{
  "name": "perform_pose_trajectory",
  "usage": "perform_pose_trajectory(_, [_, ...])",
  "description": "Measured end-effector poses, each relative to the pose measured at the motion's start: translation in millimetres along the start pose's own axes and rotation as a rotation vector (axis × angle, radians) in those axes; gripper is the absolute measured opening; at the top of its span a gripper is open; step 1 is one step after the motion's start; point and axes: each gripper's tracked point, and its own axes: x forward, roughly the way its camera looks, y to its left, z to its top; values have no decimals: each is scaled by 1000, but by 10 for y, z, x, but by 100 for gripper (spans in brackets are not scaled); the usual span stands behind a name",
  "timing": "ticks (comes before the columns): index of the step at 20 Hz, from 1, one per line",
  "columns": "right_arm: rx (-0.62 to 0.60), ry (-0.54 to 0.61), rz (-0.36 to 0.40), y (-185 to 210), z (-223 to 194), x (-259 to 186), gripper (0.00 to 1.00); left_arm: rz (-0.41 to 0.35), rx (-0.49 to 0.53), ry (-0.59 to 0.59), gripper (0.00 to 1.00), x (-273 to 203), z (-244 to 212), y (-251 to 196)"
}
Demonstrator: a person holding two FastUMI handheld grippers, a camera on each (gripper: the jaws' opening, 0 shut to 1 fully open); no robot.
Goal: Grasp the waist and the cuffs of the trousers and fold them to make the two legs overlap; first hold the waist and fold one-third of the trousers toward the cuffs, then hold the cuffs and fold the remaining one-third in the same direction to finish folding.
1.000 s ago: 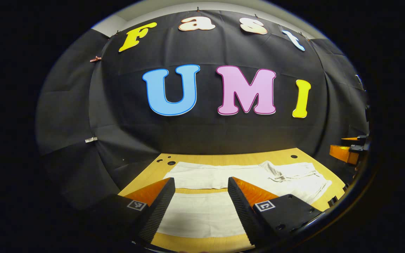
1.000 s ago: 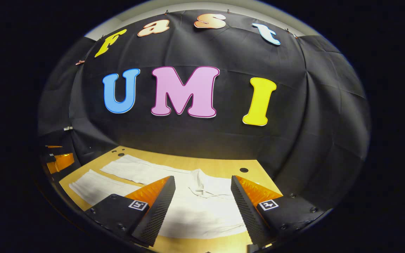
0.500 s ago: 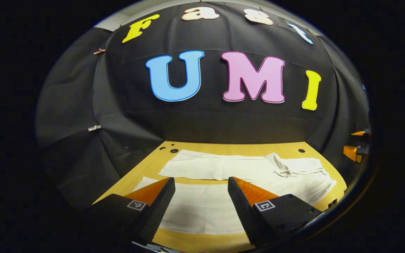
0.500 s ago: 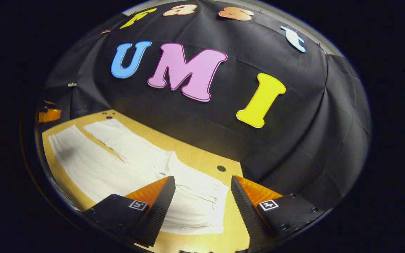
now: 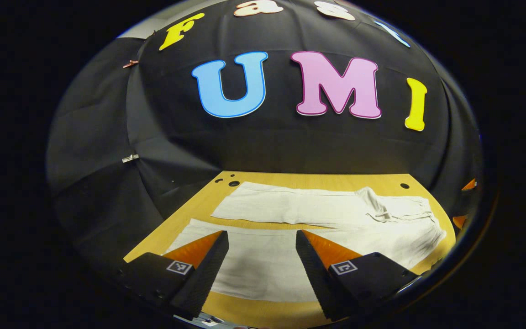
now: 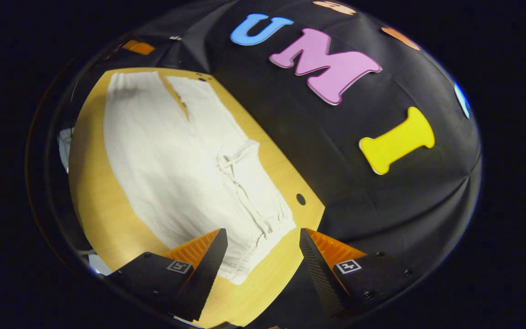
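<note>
A black cloth wall is standing behind a wooden surface (image 5: 199, 205), and pale trousers (image 5: 299, 210) are lying spread flat across most of it, the two legs side by side and not yet overlapped.

The trousers are looking light, thin and limp, so they are likely to sag and crease wherever they are not held. The cloth is probably not slippery, and nothing about it is fragile. The waist (image 6: 263, 246), with its loose drawstring (image 6: 240, 183), seems the thicker, firmer edge, so a pinch at the waist corner and another at the cuff (image 5: 190, 230) of the same leg should carry that leg over cleanly. A single layer may be hard to lift off the wood, so the fingers are likely needing to scoop under the hem.

The left hand-held gripper (image 5: 261, 265) is hovering with its fingers spread, nothing between them, above the near leg close to the cuff end. The right hand-held gripper (image 6: 263, 262) is likewise spread and empty, tilted above the waist end, with the waist edge lying just ahead of and between its fingers. Whether either is touching the cloth cannot be told.
</note>
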Motion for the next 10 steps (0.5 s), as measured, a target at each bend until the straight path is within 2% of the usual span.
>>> perform_pose_trajectory(3, [-115, 57, 101, 220, -413, 113, 98, 25, 33, 26, 94, -8, -98, 14])
perform_pose_trajectory(5, [-173, 92, 146, 301, -642, 187, 98, 38, 40, 46, 98, -14, -167, 23])
perform_pose_trajectory(10, [-303, 140, 181, 346, -1100, 353, 98, 63, 26, 86, 98, -85, -325, 37])
